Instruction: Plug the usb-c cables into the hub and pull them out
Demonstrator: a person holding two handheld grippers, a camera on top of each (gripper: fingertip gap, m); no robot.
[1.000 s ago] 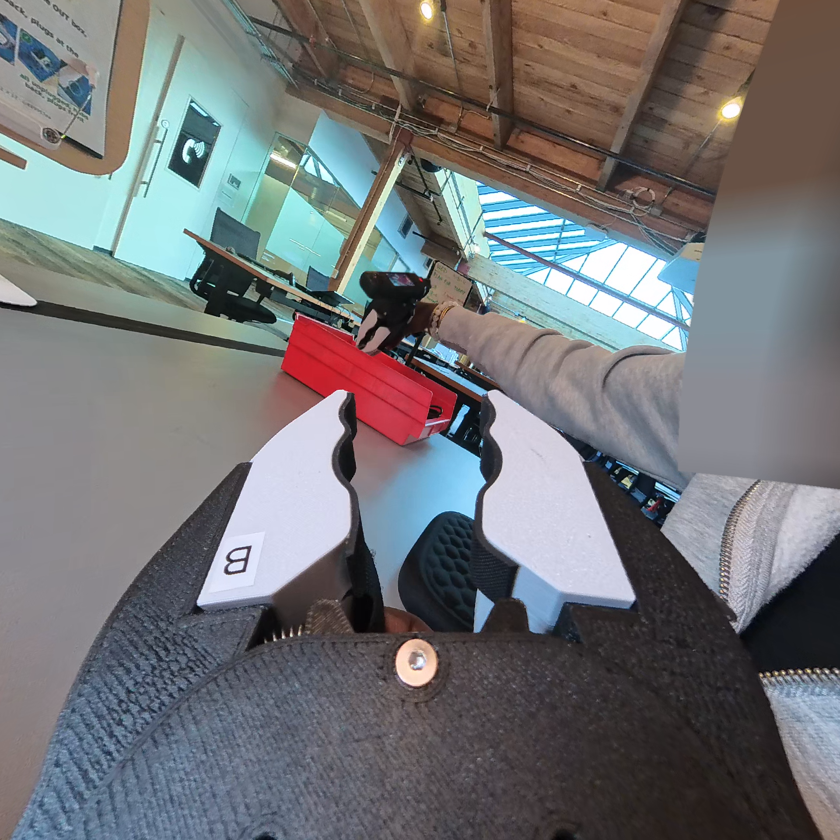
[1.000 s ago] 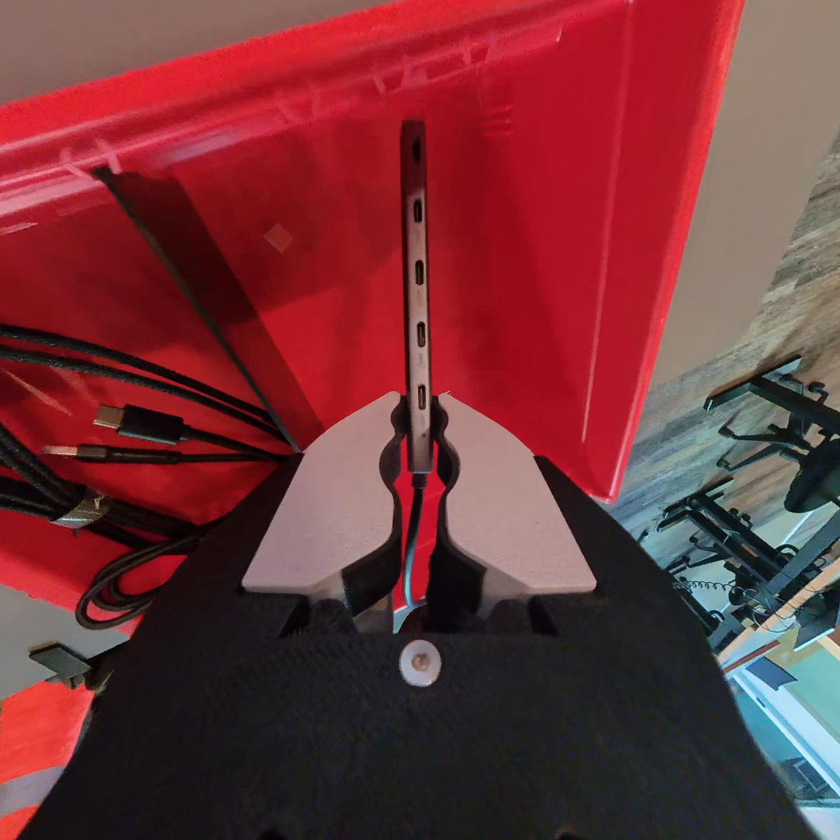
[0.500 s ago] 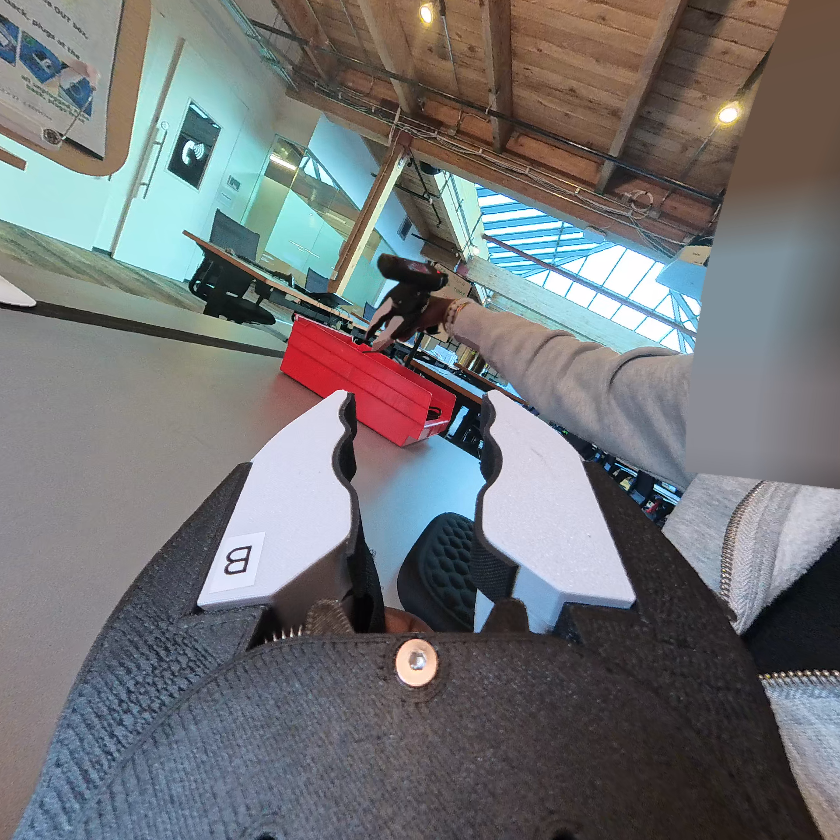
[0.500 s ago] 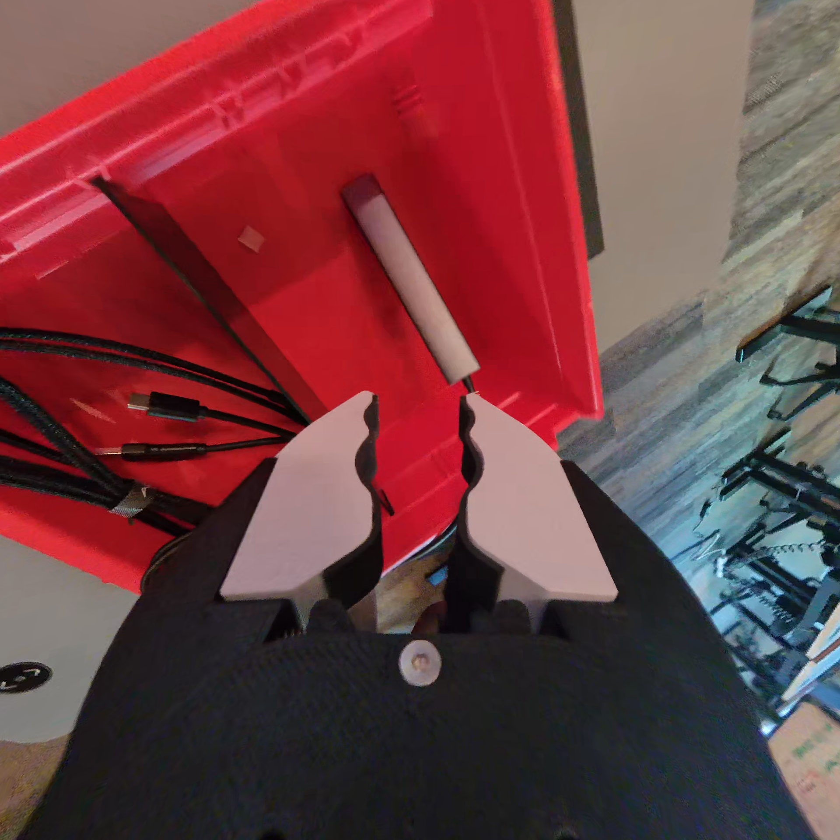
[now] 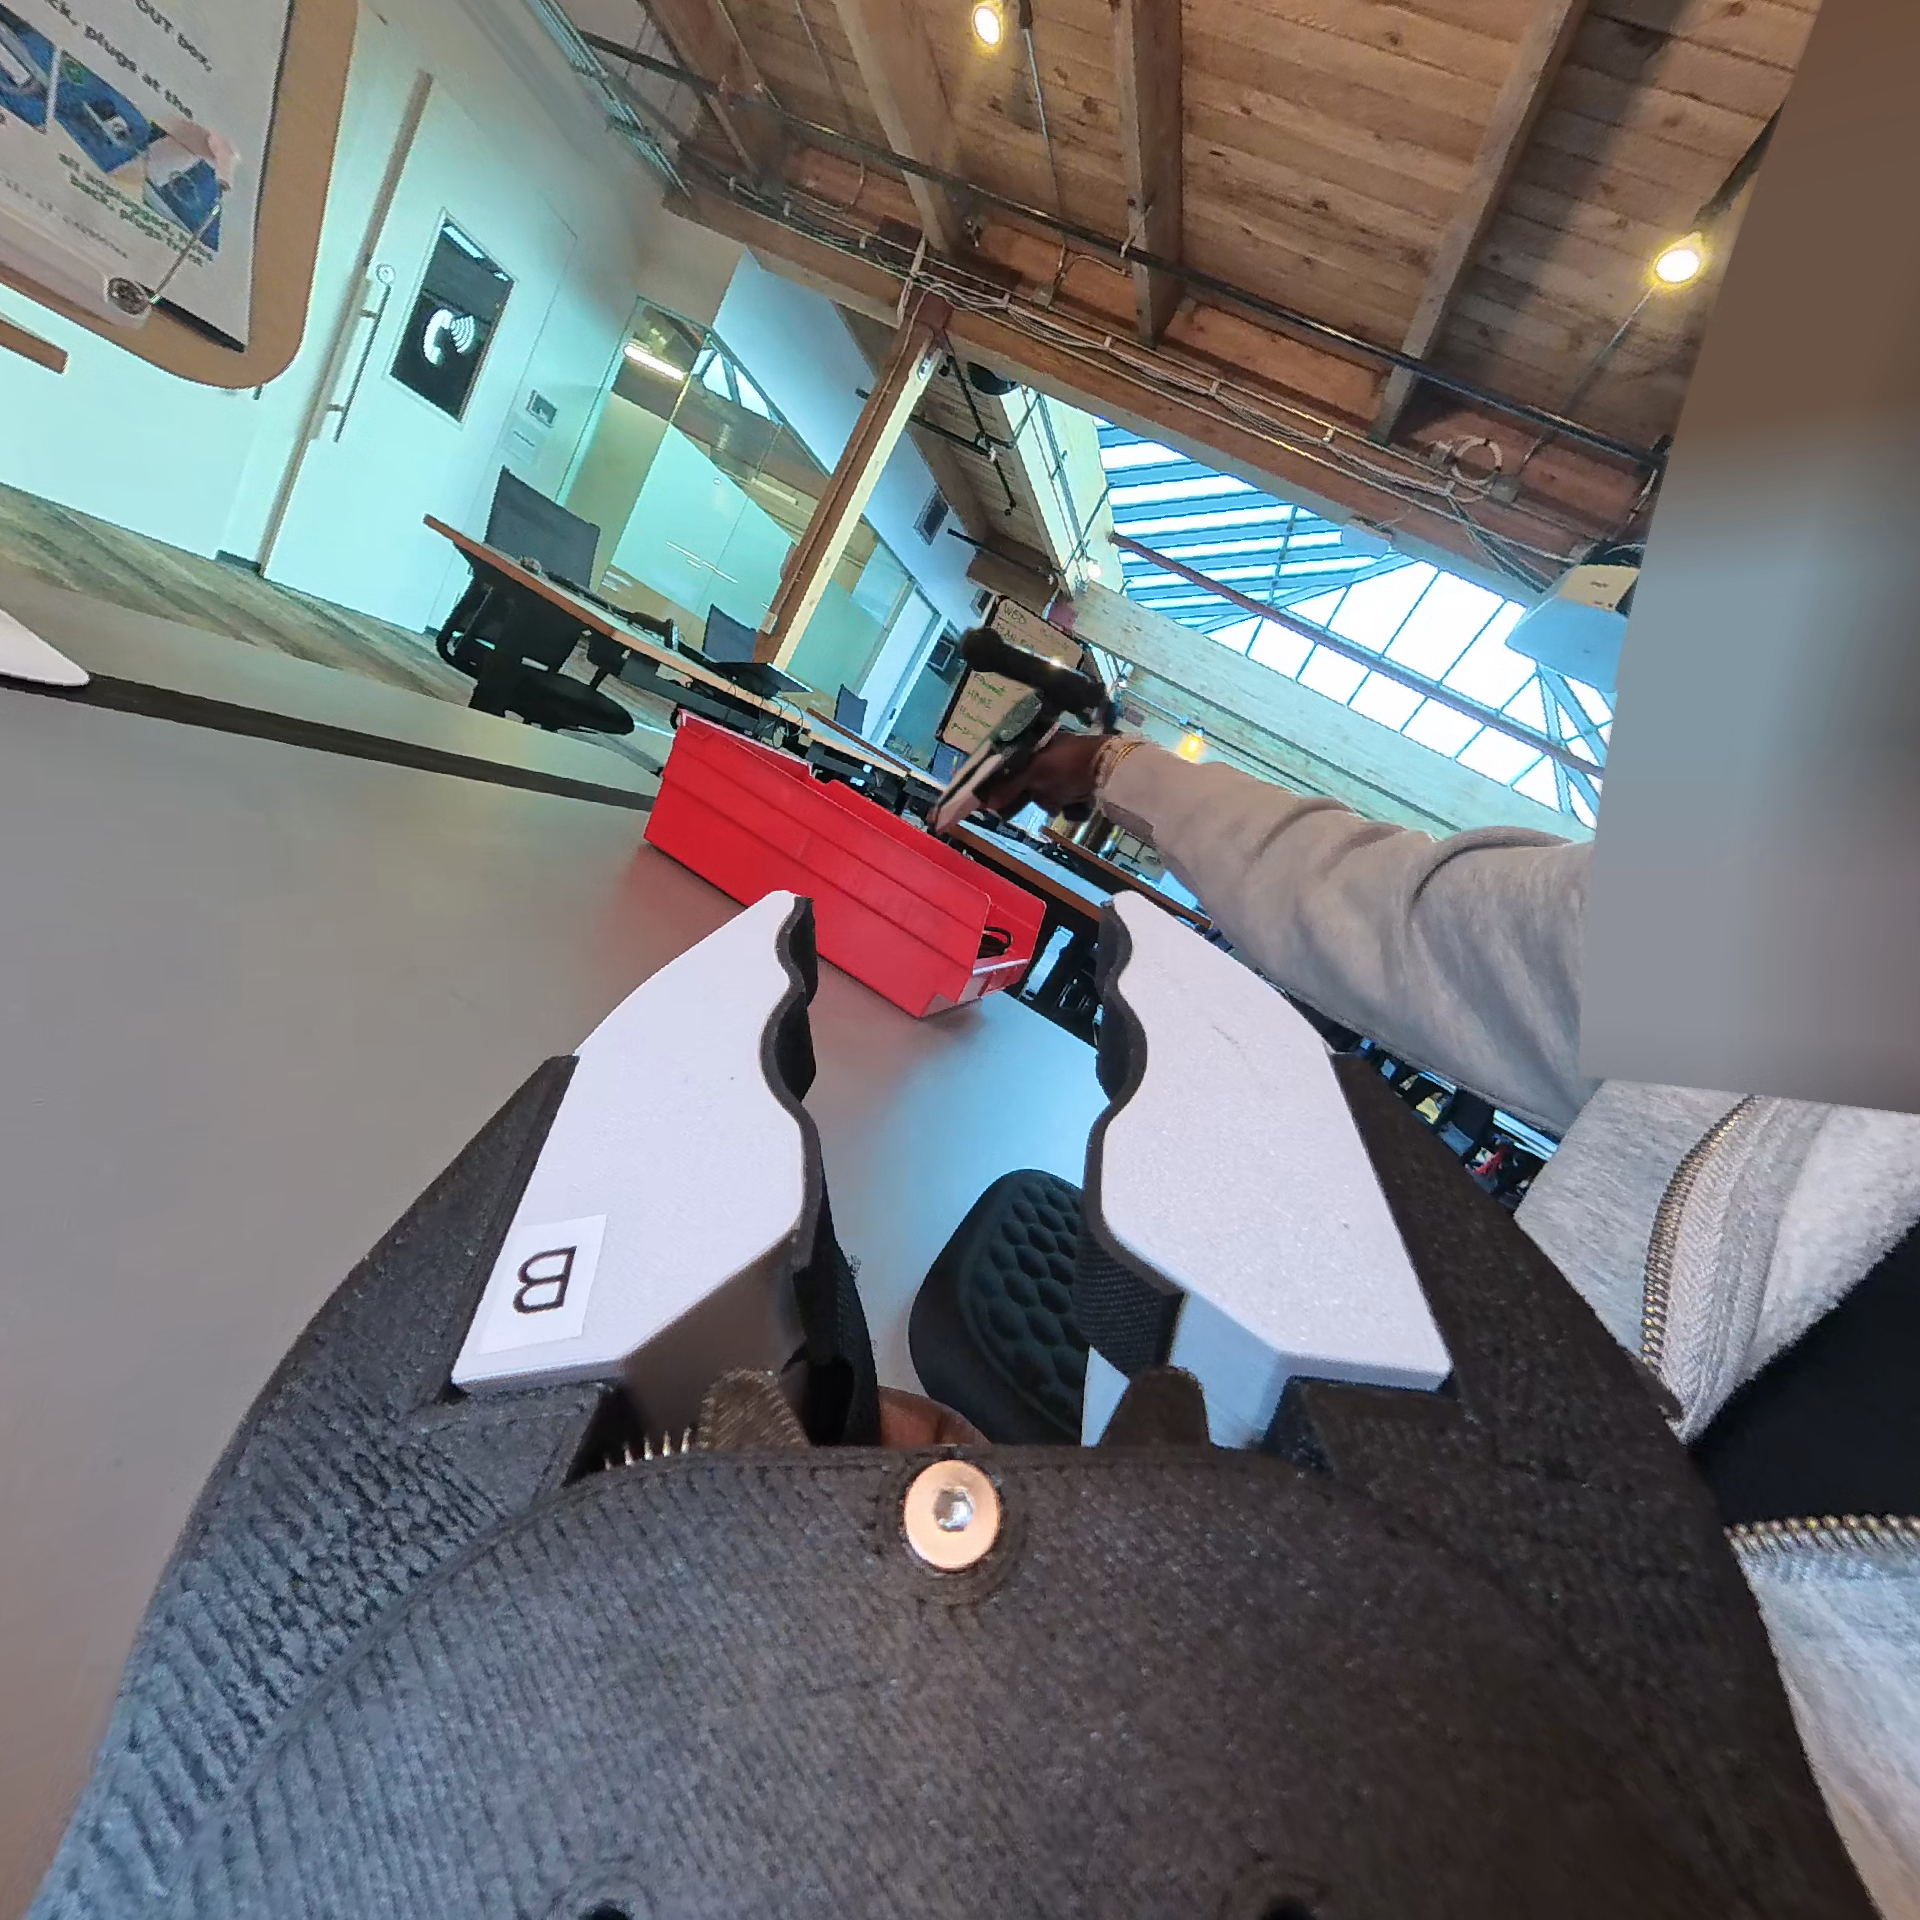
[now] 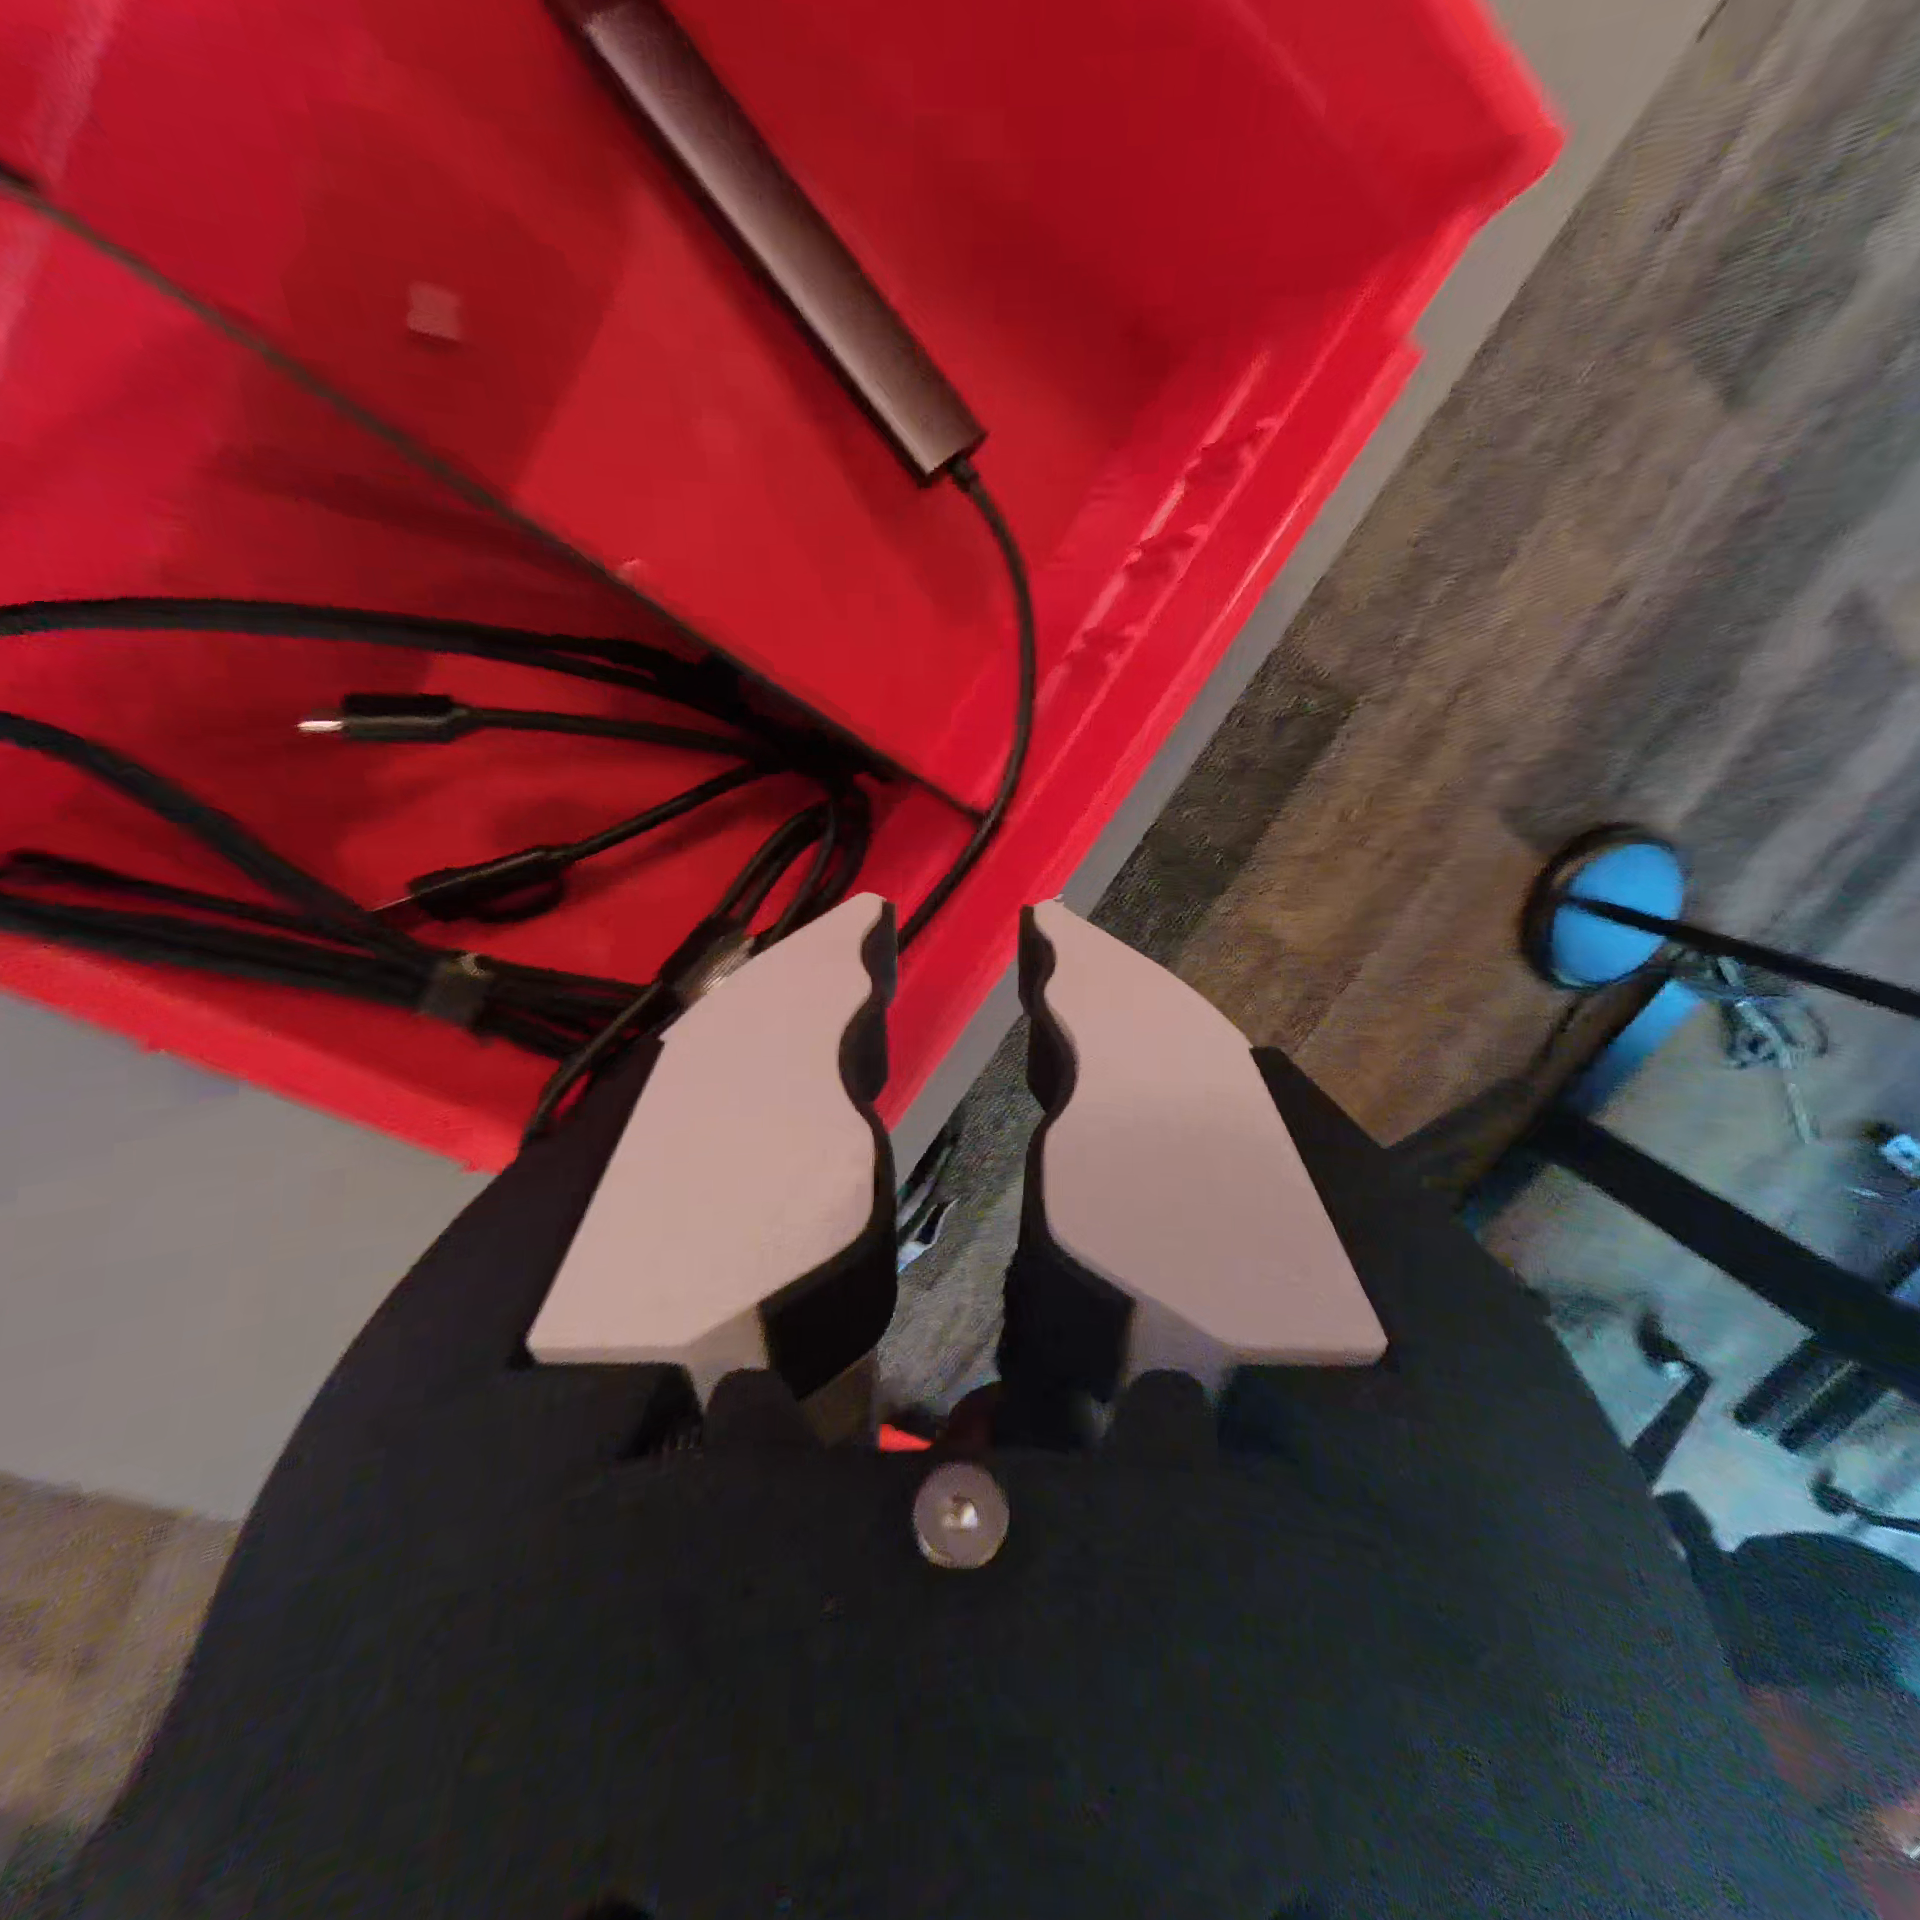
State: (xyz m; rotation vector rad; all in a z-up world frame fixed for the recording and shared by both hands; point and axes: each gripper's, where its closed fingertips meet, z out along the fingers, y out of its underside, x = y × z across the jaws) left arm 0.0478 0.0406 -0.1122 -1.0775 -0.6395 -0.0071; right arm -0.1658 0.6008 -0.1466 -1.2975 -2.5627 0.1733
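Hanging above the near corner of the red bin, right claw with fingers apart and nothing between them. Lying in the bin, up and left of that claw, dark hub with its thin cord curving down toward the left finger. Resting left of the claw, behind a black divider, loose black cables with no plug in the hub. Sitting low over the grey table, left claw with fingers wide apart and empty, bin far ahead.
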